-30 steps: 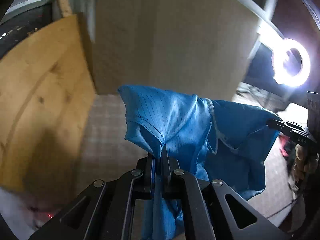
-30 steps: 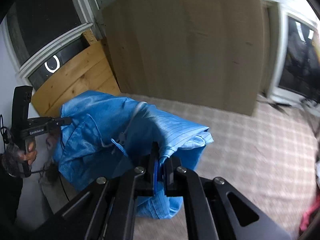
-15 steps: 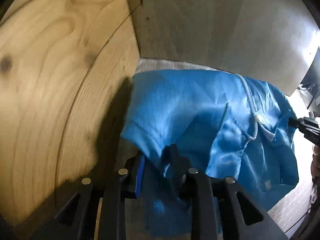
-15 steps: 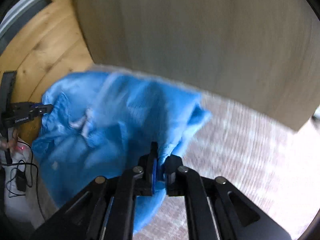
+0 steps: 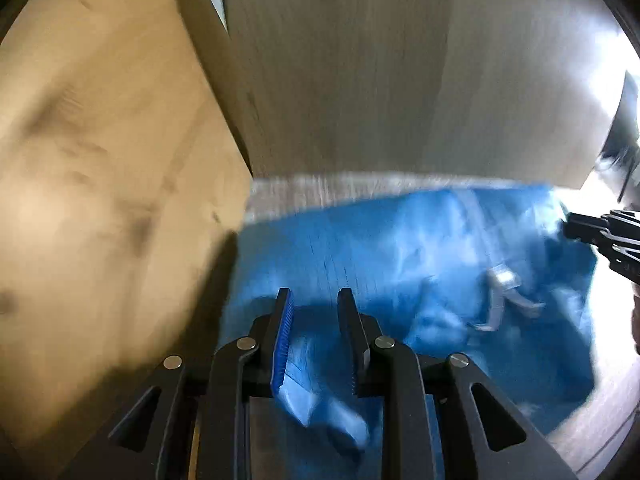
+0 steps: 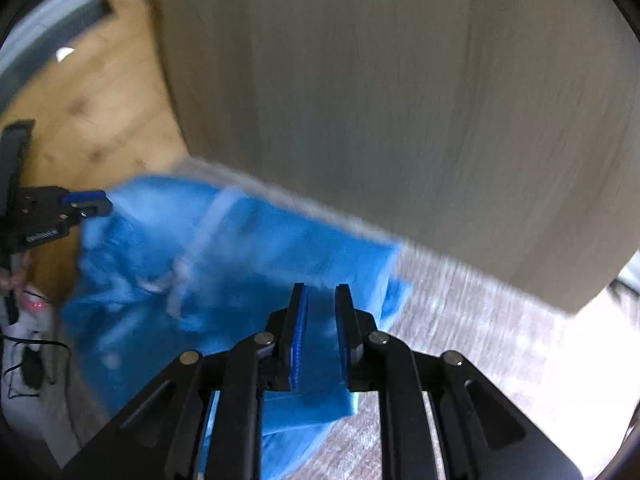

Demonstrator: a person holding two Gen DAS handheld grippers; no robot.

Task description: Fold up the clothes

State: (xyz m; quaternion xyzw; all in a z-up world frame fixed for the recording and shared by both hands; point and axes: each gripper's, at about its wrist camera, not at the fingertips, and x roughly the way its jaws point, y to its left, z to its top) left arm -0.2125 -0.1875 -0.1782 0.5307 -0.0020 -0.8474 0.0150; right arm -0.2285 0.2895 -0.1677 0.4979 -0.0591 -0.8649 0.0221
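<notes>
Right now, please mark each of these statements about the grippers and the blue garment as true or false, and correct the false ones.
1. The left gripper has its jaws apart. True.
2. The right gripper is clamped tight on the blue garment. False: its jaws stand apart, with cloth showing in the gap between them.
3. The garment is red. False: it is blue, with a pale zipper running down it.
4. A checked cloth surface lies under the garment. True.
5. A wooden board stands at the left side of the left wrist view. True.
6. The garment is already folded into a neat square. False: it lies spread and wrinkled.
</notes>
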